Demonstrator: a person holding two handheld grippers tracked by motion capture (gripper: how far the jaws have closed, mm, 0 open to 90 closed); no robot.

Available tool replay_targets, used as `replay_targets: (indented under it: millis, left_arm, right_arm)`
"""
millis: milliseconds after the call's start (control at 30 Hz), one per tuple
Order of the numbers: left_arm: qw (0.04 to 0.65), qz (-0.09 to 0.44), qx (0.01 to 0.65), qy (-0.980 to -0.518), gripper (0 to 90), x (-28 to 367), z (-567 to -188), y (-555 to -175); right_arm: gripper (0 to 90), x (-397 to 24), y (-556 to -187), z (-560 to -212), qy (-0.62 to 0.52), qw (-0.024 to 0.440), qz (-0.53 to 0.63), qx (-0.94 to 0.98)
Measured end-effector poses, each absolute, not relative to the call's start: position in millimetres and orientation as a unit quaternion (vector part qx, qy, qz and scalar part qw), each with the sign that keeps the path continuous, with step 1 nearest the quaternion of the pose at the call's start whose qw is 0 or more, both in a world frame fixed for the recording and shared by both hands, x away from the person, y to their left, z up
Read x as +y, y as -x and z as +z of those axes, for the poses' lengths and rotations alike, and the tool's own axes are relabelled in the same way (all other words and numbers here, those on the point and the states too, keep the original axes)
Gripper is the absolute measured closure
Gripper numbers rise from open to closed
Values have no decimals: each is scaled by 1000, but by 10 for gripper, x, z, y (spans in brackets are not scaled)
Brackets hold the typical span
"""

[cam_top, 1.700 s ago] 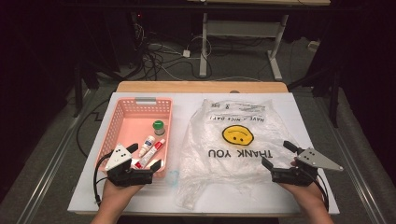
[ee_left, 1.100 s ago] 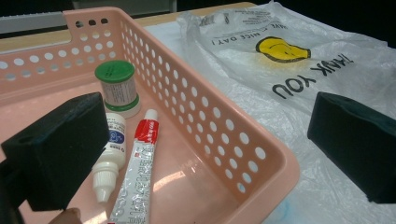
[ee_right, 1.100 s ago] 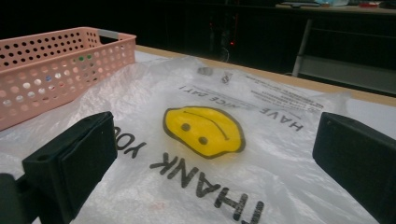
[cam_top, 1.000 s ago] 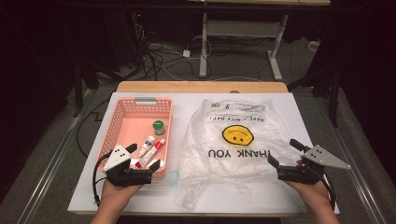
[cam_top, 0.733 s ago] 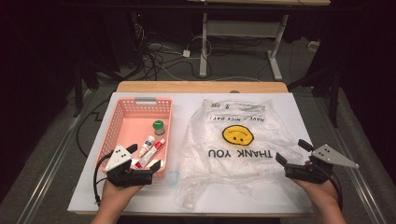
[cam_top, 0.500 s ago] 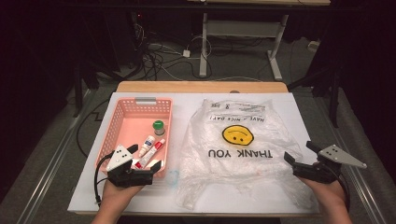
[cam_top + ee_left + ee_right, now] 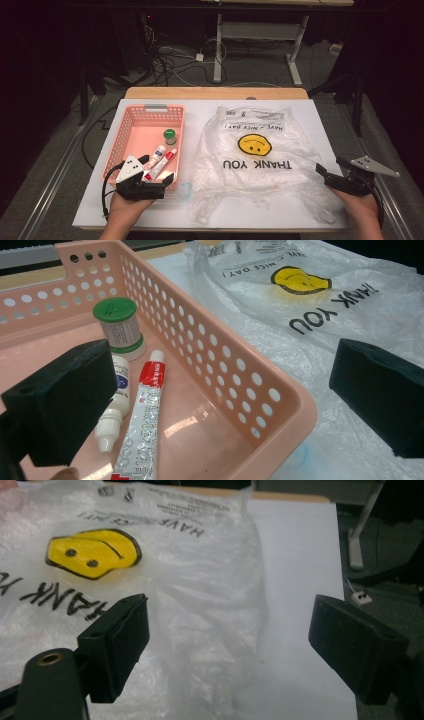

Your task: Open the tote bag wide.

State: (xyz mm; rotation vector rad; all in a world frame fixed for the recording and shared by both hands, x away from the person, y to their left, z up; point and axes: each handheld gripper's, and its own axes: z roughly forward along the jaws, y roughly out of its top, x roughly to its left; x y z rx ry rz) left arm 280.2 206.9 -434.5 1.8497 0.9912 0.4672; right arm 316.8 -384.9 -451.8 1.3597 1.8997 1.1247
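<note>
Right tongs (image 7: 331, 172) sit off the bench's right edge, jaws wide with nothing between them and just now narrowing, aimed at the plastic bag's near right side. Left tongs (image 7: 159, 170) hover at the near end of the pink basket (image 7: 131, 127), jaws spread wide and empty too.

Biggest thing first: the plastic bag (image 7: 260, 160) lies flat across the right half of the white bench (image 7: 310, 112), smiley print up, its handles trailing toward the near edge. Judging by the aim, the job is to catch the film on that right side. Come in low and level, pinch one fold of film only, and close fully, because thin plastic slips.

Basket hugs the left edge, apart from the bag. Inside, toward its near end: the green-capped jar (image 7: 118, 326), a white dropper bottle (image 7: 114, 410) and a red-and-white tube (image 7: 140, 422), lying close together. Keep the left tongs clear of the rim.
</note>
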Motion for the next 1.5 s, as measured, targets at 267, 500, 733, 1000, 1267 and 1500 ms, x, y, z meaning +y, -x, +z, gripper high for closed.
replay_targets:
  millis: [267,500,733,1000,1267,1500]
  left_arm:
    - [482,178,412,-753,0,2117,-4320,-2795]
    - [485,169,414,-752,0,2138,-4309,-2802]
    - [483,174,416,-751,0,2147,-4320,-2812]
    - [484,172,422,-747,0,2152,-4299,-2797]
    - [485,171,415,-750,0,2160,-4305,-2812]
    - [474,183,420,-752,0,2141,-4313,-2796]
  right_arm:
    - [238,-3890,-3228,-4618,-528,242,394,713]
    - [268,-3890,-3276,-4691,-542,214,372,722]
    - [345,-3879,-3296,-4731,-544,201,360,731]
    - [485,-3848,-3301,-4745,-534,195,352,743]
    - [783,-3815,-3290,-4748,-522,192,348,755]
    - [871,-3747,-3133,-4693,-508,196,357,759]
